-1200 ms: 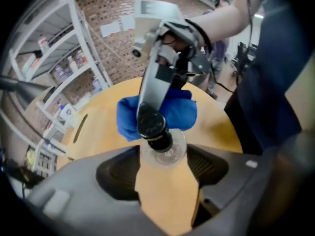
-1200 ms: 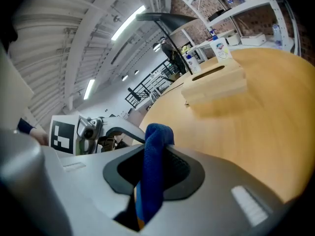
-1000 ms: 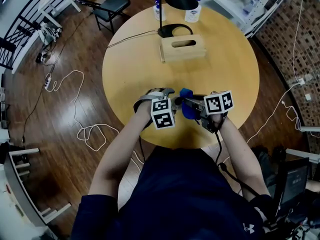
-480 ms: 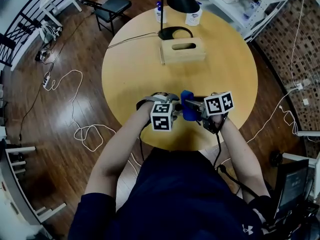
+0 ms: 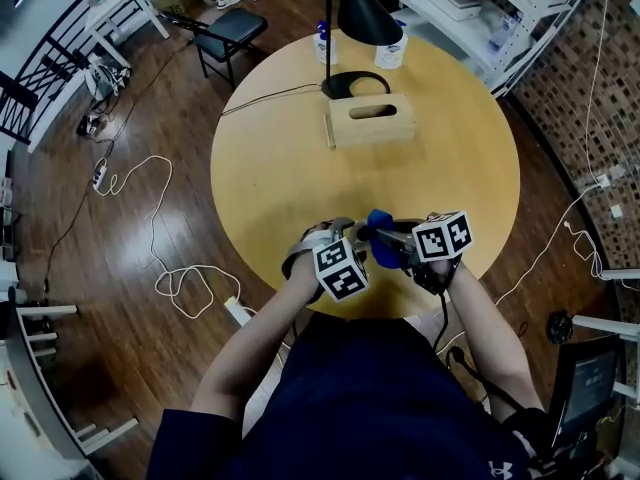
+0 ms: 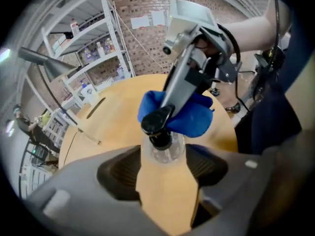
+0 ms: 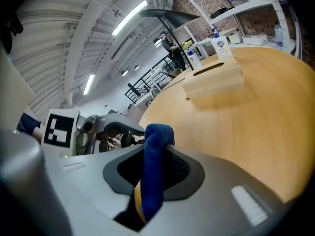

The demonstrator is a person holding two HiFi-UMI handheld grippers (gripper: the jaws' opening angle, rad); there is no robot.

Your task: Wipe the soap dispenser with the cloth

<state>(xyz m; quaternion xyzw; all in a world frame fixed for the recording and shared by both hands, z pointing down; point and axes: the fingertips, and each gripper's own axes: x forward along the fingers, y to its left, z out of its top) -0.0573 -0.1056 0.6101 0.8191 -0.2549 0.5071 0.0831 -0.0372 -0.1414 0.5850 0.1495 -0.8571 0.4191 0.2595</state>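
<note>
No words I can read: labels on the two bottles (image 5: 322,43) at the far edge of the worktop (image 5: 270,158) are too small, and the dark shirt (image 5: 400,408) shows only a small white logo (image 5: 497,462)

Everything's sitting on the round surface (image 5: 270,168). The box (image 5: 372,120) is lying toward the far side, with the lamp base (image 5: 353,83) just behind it and two bottles (image 5: 322,40) (image 5: 392,48) standing at the far edge. At the near edge, the soap dispenser (image 6: 156,124) is sitting between the left gripper's (image 6: 162,154) jaws, which have just been closing. The cloth (image 6: 189,114) is sitting in the right gripper (image 7: 152,156), just beside the dispenser on its right.
</note>
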